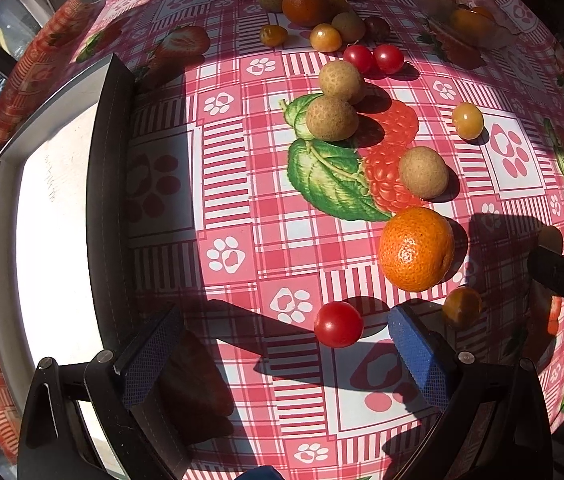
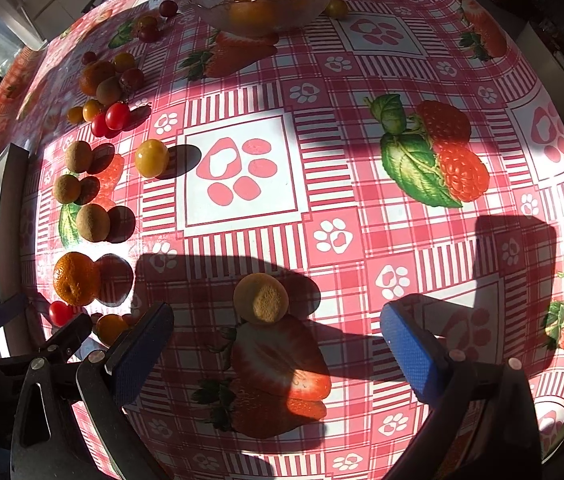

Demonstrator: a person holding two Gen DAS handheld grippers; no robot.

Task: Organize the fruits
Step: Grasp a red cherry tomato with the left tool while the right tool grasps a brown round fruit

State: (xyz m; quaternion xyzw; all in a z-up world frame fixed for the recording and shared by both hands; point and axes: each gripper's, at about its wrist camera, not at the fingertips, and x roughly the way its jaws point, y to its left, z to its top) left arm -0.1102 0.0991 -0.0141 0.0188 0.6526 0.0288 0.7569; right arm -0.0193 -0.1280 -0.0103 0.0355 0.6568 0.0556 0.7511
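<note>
**Left wrist view: both grippers spread above scattered fruit**

Left gripper (image 1: 278,344) hovers with jaws wide apart, a red cherry tomato (image 1: 338,324) between them and an orange (image 1: 416,249) just beyond. Right gripper (image 2: 278,340) also gapes empty, a longan (image 2: 261,298) between its fingers; a glass bowl (image 2: 262,16) sits far back.

Red-and-white checked tablecloth (image 2: 321,184) with paw prints and strawberries; orange mandarin (image 1: 416,249); red cherry tomato (image 1: 338,324); tan longan (image 2: 261,298).
</note>
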